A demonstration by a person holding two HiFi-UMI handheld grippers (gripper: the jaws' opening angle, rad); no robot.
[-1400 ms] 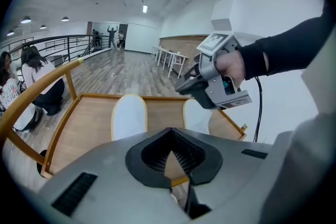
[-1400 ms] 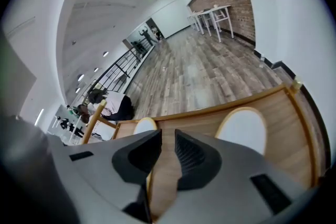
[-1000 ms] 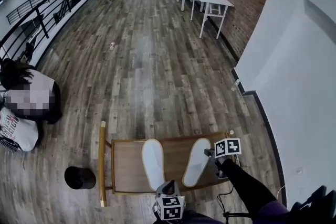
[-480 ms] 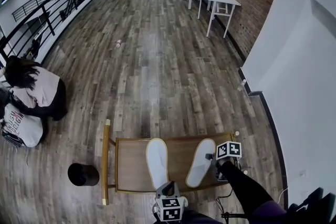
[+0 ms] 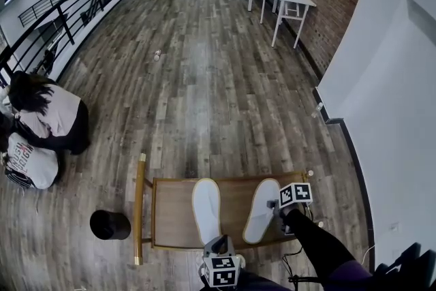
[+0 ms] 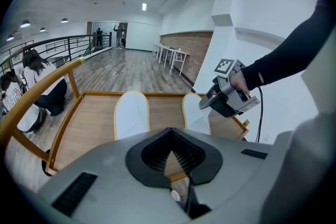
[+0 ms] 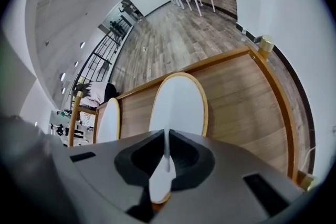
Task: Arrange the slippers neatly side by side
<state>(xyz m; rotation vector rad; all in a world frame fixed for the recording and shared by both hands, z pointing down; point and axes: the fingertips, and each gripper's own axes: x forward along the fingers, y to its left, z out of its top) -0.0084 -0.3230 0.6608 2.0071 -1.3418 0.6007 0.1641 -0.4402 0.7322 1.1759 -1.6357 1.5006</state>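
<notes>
Your right gripper [image 7: 167, 153] just closed and pinches the right slipper [image 5: 261, 211] on the wooden table [image 5: 170, 215]. Your left gripper [image 6: 170, 150] is closed, empty. The left slipper [image 5: 206, 209] lies apart; pairing is not done yet.

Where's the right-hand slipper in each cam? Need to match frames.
Head view: right slipper at bottom, right of centre, toe pointing up the picture.
Left gripper view: right slipper just right of centre, its right side covered.
Right gripper view: right slipper large in the centre, running down to the bottom middle.
Shared landmark: the left slipper, to its left in all three.
</notes>
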